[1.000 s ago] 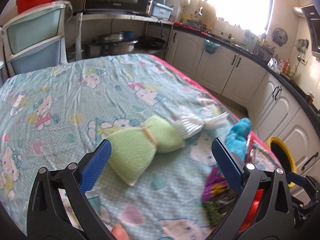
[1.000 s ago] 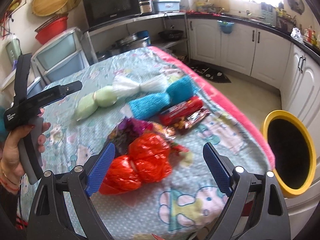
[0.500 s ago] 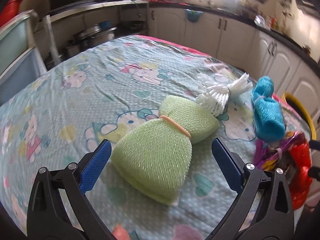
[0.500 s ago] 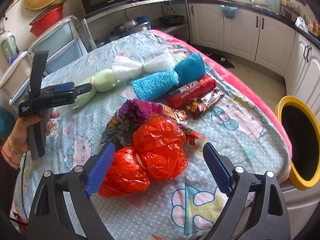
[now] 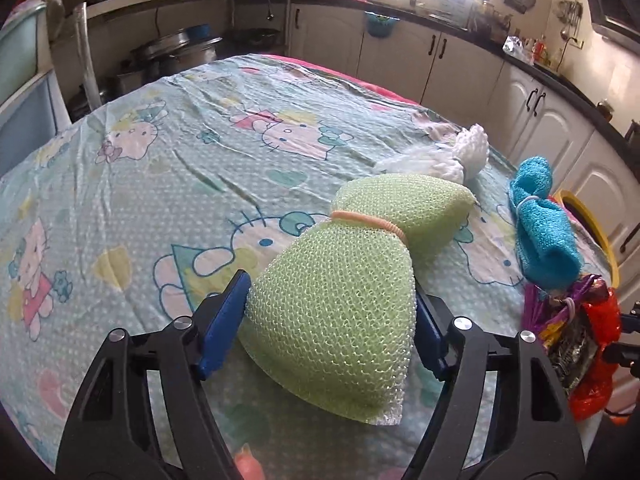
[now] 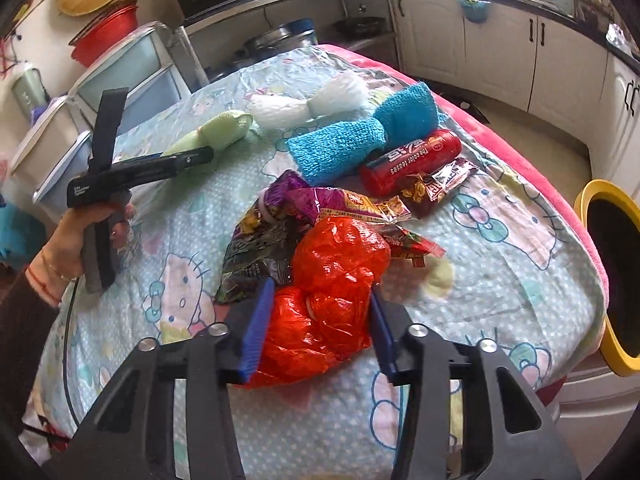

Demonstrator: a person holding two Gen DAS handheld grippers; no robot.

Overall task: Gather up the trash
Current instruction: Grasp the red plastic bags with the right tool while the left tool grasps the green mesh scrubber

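A green mesh bundle (image 5: pixel 340 300) tied with an orange band lies on the cartoon-print tablecloth (image 5: pixel 160 160). My left gripper (image 5: pixel 329 288) is closing around its near end, and both blue pads touch its sides. In the right wrist view a crumpled red plastic bag (image 6: pixel 336 280) sits between the closing jaws of my right gripper (image 6: pixel 320 290), pads pressing into it. Beyond the bag lie snack wrappers (image 6: pixel 280 220), a red tube package (image 6: pixel 412 156), a blue mesh bundle (image 6: pixel 360 136) and a white mesh bundle (image 6: pixel 312 100).
A yellow-rimmed bin (image 6: pixel 612 272) stands on the floor past the table's right edge. A person's hand (image 6: pixel 96 224) holds the left gripper at the table's left. Kitchen cabinets (image 5: pixel 540 120) run along the far wall, and plastic drawers (image 6: pixel 132 68) stand behind the table.
Both grippers dropped closer to the table and narrowed from wide open. The left now clasps the green bundle's near end, and the right squeezes the red bag.
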